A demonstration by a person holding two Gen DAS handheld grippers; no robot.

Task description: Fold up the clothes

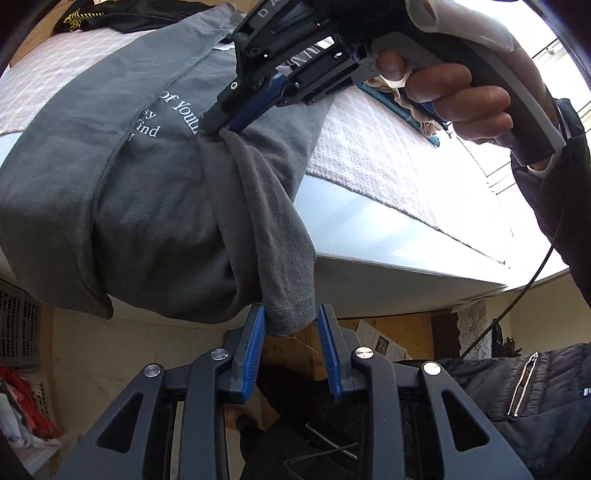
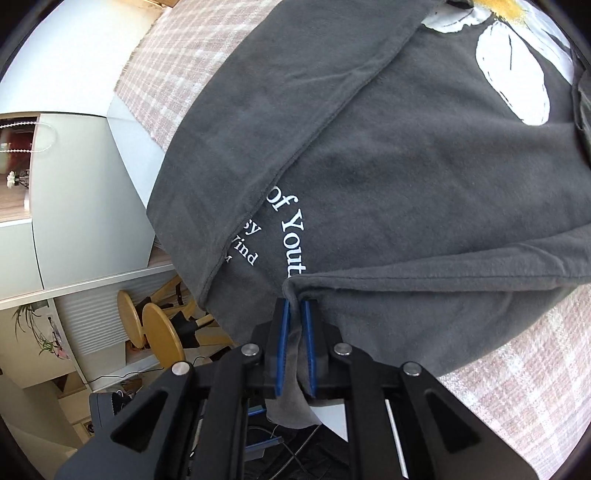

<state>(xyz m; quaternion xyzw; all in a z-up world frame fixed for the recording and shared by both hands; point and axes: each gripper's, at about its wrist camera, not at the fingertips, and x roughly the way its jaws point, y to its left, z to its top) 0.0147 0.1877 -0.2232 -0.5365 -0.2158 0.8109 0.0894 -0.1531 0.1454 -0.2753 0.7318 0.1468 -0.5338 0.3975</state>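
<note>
My left hand-held gripper has its blue pads spread apart, and the hemmed end of the sleeve hangs between them, brushing the left pad at most, with a clear gap to the right one. My right hand-held gripper has its pads nearly pressed together, pinching a fold of the same dark grey T-shirt; a flap of that cloth hangs down behind the pads toward the camera.

The T-shirt lies on the checked pink cloth that covers the white surface, with its near edge drooping over the rim of the surface.

Only the left view shows my right hand wrapped round the handle of its gripper, whose tip comes down on the shirt right beside the white lettering, where the sleeve begins. It also shows a black garment with a yellow print at the far end of the cloth, and a grey crate below.

Only the right view shows the large white petals printed on the shirt, with a patch of yellow above them, and two round wooden stools down on the floor beside the surface.
</note>
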